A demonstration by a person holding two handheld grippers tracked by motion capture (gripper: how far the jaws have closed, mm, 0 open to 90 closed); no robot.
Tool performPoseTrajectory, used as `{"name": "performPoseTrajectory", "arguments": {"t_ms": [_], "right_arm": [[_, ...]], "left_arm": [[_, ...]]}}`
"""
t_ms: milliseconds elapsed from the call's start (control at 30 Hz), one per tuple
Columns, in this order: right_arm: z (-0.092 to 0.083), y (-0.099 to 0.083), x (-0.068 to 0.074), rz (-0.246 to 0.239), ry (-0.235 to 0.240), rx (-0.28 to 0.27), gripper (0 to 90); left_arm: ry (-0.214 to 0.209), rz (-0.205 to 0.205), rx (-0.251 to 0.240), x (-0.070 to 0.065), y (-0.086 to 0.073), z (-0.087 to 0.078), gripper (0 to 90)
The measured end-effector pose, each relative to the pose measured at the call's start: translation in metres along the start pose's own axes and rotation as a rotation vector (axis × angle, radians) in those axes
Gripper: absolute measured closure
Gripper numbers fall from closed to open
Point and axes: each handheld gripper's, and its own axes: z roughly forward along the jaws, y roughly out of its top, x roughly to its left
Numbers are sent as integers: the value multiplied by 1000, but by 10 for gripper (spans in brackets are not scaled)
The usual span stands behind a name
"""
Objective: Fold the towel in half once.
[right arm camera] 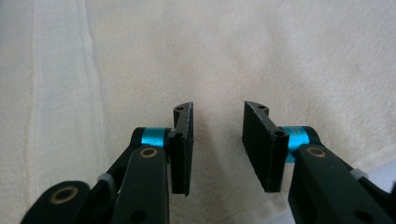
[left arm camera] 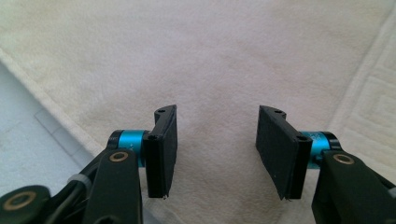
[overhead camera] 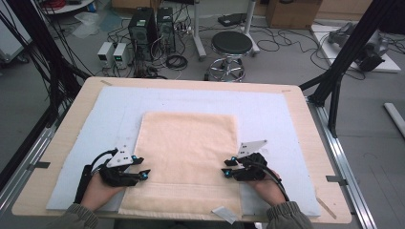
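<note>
Fingers of both grippers parted just above the flat towel

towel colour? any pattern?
The towel is plain cream, with a woven border band near its edge; the right gripper view shows that best.

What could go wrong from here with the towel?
Both jaw pairs stand open over flat cloth with nothing between them, so the left gripper or right gripper may close on too little towel and slip. The grippers sit well inside the towel's near edge, so a lift could bunch it unevenly. The white tag overhangs the table edge.
</note>
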Motion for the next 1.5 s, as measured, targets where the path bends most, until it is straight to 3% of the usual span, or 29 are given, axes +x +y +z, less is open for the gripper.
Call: {"name": "performPoseTrajectory", "arguments": {"t_ms": [300, 433, 633, 833, 1000, 1133, 1500], "right_arm": [[1, -3, 2, 13, -9, 21, 630], [-1, -9, 3, 21, -12, -10, 617], [-1, -8, 5, 23, -14, -8, 554], [-6, -6, 3, 57, -55, -58, 424], [-13, -2, -3, 97, -88, -97, 314], [-20, 3, -7, 117, -110, -123, 284], [-28, 15, -11, 86, -141, -117, 259]], "left_arm": [[-4, -29, 4, 1, -8, 1, 503], [-11, -36, -2, 2, -9, 1, 502], [-1, -33, -4, 2, -10, 0, 494], [15, -50, -2, 6, -6, -1, 451], [30, -74, -34, 11, 0, -4, 399], [32, -73, -68, 12, 6, -7, 393], [30, -73, -99, 16, 20, -6, 371]]}}
